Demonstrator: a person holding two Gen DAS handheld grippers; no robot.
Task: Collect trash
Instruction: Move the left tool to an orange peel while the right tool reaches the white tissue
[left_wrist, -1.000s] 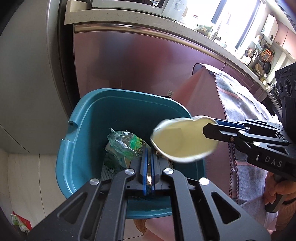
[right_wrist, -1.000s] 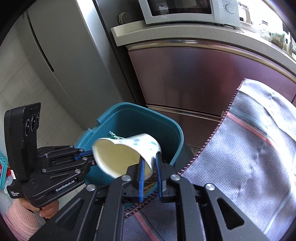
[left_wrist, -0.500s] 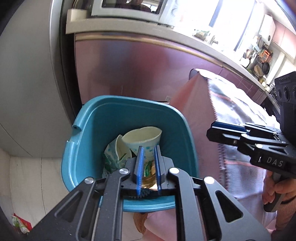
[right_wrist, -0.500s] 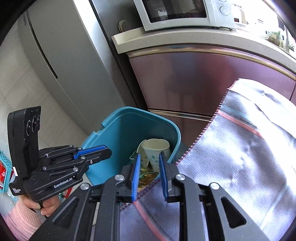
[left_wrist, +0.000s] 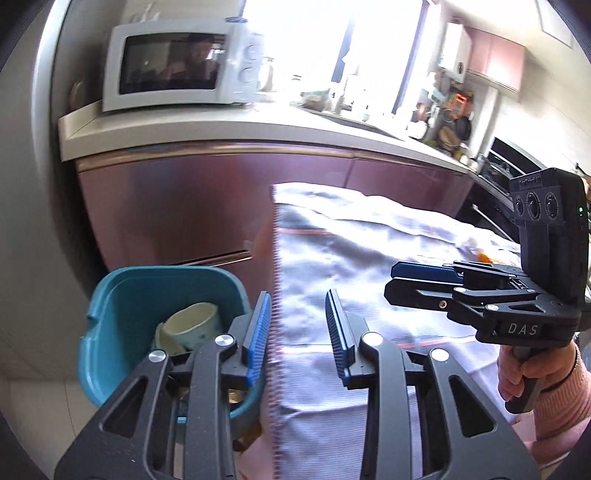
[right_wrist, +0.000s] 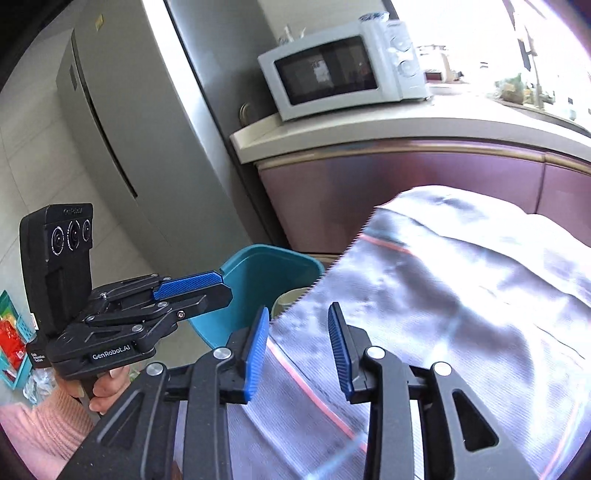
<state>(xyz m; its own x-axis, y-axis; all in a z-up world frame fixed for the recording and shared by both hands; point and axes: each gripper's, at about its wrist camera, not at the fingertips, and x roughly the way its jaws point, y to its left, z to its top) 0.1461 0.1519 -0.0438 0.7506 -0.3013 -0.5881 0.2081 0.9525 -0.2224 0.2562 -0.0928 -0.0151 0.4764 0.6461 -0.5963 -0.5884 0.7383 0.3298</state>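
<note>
A teal trash bin (left_wrist: 122, 295) stands on the floor beside the table; its far wall (right_wrist: 266, 269) also shows in the right wrist view. A white paper cup with blue dots (left_wrist: 192, 326) lies inside it on other trash. My left gripper (left_wrist: 299, 332) hangs above the table's cloth edge, its jaws opening with nothing between the blue pads. My right gripper (right_wrist: 297, 345) is over the cloth too, its jaws likewise opening and empty. Each gripper appears in the other's view: the right gripper (left_wrist: 424, 280) and the left gripper (right_wrist: 192, 286).
A grey cloth with thin red stripes (left_wrist: 369, 258) covers the table (right_wrist: 461, 295). Behind it run maroon cabinets (left_wrist: 184, 206) under a counter with a white microwave (left_wrist: 177, 66). A grey fridge (right_wrist: 140, 147) stands at left. A pink-sleeved hand (left_wrist: 532, 373) holds the right gripper.
The right gripper let go of the paper cup, which dropped into the bin. Both grippers rose and drew back from over the bin to above the cloth, their jaws widening.
</note>
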